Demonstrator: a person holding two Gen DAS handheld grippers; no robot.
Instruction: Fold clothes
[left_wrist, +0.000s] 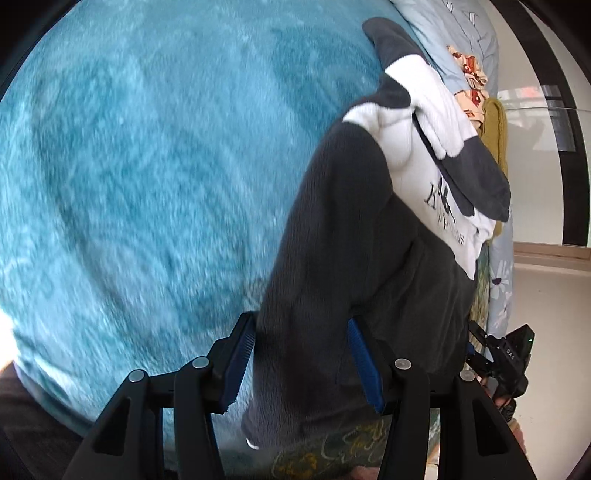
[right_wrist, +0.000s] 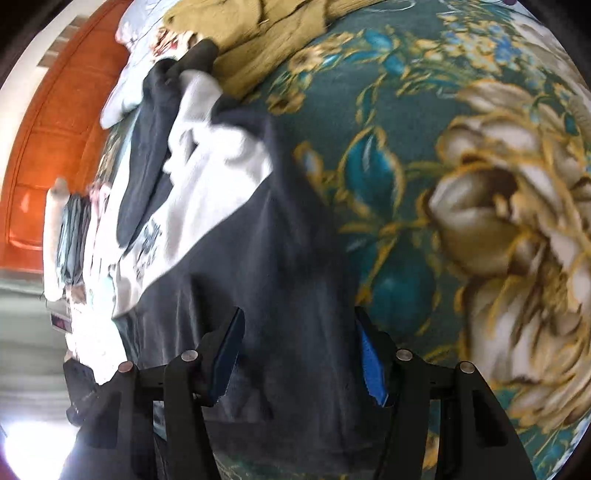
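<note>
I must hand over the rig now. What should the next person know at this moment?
Left hand-held gripper: jaws apart, dark fabric of the dark-and-white sweatshirt lies between its blue pads, not pinched.
Right hand-held gripper: the same, jaws apart around the dark hem of the garment.
Sweatshirt lies on the bed, partly on the teal fleece blanket, partly on the floral blanket; its sleeves are crossed over the white chest.
An olive garment waits at the far end.
Done: the sleeves look folded in. Left: probably close both grippers on the hem and fold the body over, then the olive piece.
</note>
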